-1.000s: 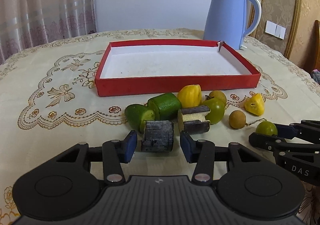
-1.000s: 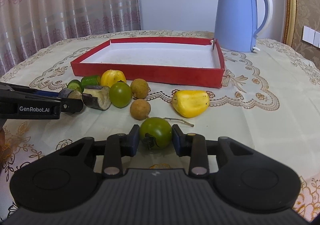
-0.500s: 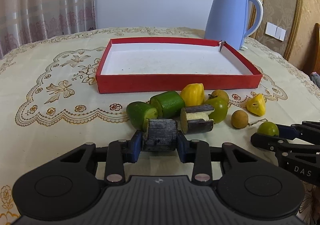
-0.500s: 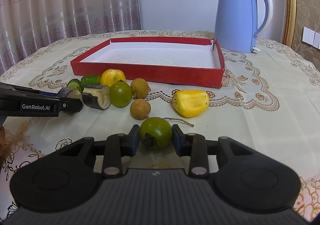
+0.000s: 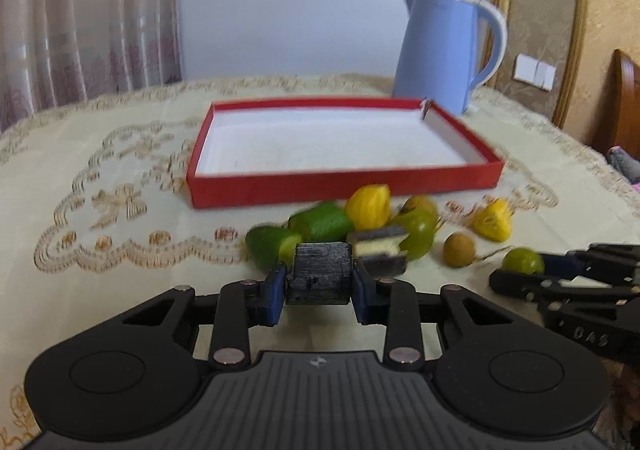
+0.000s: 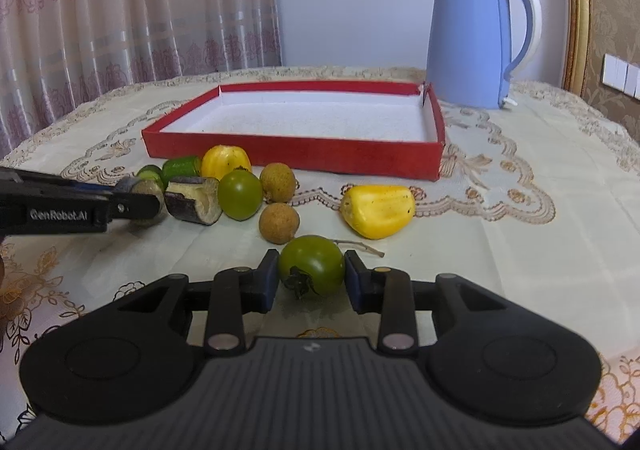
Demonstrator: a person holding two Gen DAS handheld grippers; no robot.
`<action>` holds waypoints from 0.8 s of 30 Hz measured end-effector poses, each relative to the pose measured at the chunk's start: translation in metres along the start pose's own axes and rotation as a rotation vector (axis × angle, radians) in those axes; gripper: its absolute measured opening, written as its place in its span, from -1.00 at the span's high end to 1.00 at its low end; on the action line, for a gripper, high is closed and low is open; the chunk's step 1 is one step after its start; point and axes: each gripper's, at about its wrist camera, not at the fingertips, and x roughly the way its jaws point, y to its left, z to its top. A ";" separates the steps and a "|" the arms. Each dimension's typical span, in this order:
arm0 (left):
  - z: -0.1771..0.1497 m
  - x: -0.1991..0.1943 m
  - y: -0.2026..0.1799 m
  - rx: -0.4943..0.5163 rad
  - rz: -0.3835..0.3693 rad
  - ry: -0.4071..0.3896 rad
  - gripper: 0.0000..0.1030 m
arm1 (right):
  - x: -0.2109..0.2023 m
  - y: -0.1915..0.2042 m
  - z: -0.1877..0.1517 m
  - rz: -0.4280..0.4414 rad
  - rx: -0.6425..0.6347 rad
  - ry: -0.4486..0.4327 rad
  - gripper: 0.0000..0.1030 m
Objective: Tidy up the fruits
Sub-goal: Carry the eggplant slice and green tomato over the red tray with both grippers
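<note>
Indoors — embroidered tablecloth (image 6: 500,250), curtain (image 6: 120,29), kettle (image 6: 476,37) behind.

Your items on the tablecloth, all lying in front of the red tray (image 6: 292,155), which is shallow, white inside and empty:
- dark cane piece (image 5: 319,278), short, grey-black, blurred in the left view;
- second cane piece (image 6: 193,200), split, pale flesh showing;
- two cucumber chunks (image 6: 181,167), green, side by side;
- yellow fruit (image 6: 225,163) near the tray wall, another (image 6: 378,211) lying apart;
- two brown longans (image 6: 279,223);
- green tomato (image 6: 240,195) among the group, another (image 6: 312,265) nearest you, stem forward.
</note>
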 end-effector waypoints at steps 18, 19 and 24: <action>0.091 0.032 0.005 0.019 0.013 -0.188 0.38 | 0.018 -0.022 0.092 -0.057 -0.111 -0.143 0.37; 0.098 0.039 0.007 0.010 0.014 -0.191 0.38 | 0.024 -0.023 0.099 -0.061 -0.113 -0.144 0.37; 0.122 0.083 0.019 -0.055 0.028 -0.175 0.38 | 0.053 -0.026 0.128 -0.082 -0.116 -0.147 0.37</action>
